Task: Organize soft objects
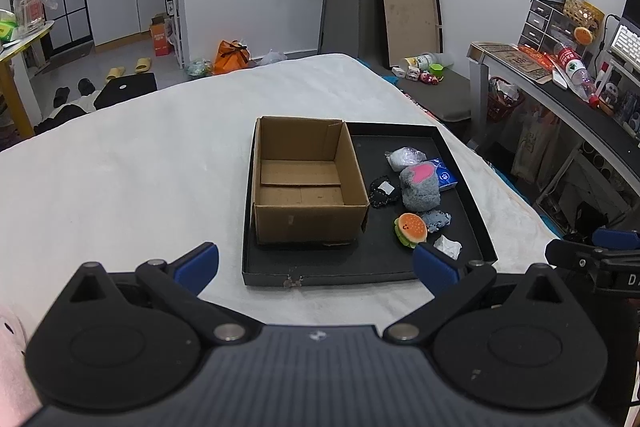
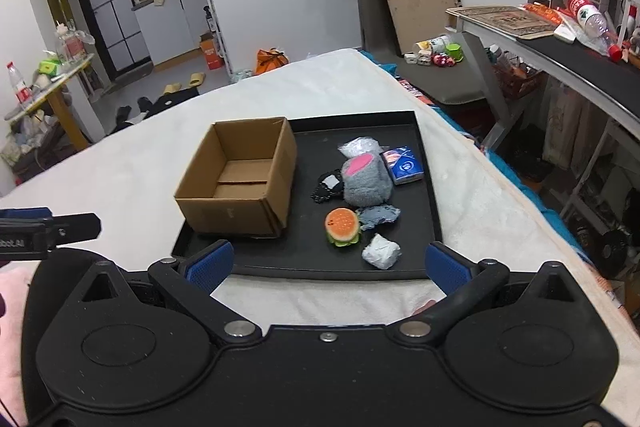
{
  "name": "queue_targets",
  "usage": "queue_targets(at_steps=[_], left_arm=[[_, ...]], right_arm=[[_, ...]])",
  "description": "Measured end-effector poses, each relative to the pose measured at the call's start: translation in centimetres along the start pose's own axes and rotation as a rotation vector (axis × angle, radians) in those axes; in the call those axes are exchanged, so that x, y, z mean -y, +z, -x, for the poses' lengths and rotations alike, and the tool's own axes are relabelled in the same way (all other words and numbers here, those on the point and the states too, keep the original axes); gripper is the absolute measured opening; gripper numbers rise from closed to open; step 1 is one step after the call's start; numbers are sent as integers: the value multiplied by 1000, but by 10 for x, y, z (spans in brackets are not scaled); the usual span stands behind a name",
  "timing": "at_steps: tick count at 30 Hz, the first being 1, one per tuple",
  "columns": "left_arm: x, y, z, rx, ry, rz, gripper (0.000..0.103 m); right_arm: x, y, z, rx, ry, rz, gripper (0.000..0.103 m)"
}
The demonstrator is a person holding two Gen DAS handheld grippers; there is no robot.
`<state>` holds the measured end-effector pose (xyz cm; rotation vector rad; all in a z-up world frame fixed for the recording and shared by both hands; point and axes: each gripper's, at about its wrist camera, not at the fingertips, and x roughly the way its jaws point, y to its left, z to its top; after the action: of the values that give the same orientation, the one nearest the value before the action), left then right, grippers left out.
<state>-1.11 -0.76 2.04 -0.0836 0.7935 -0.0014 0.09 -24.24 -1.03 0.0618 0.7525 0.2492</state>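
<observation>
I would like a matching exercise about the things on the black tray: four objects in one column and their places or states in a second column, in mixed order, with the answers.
Things:
1. cardboard box
2. burger toy
3. blue tissue pack
4. white crumpled paper

Places or states:
A. at the tray's far right side, beside the grey plush
B. open and empty, on the left part of the tray
C. nearest the tray's front edge, on the right
D. just in front of the grey plush, left of a grey cloth

Pairs: 1-B, 2-D, 3-A, 4-C
</observation>
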Motion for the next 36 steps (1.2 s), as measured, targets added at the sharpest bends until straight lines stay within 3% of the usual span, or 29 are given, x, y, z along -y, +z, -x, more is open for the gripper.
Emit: queue_targets(at_steps=[36], left_arm=[[1, 1, -3, -3, 14, -6, 103]], right_arm=[[2, 3, -4, 0, -25, 2, 103]])
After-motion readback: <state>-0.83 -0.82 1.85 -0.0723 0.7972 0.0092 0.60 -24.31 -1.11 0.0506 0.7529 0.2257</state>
